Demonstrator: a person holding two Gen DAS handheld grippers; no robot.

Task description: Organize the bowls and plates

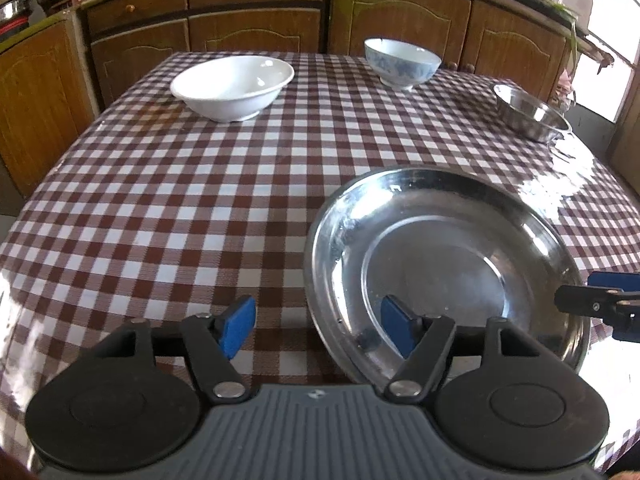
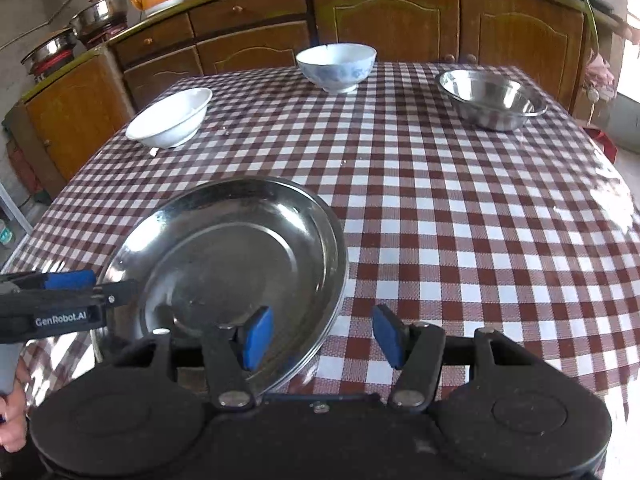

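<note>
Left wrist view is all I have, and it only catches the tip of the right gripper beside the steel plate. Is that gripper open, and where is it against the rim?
Observer: The right gripper is open. The rim of the steel plate runs between its pads, unpinched.
Operator: Anything loose near the white bowl?
Observer: Yes, small white bits lie on the cloth just beside the white bowl.
</note>
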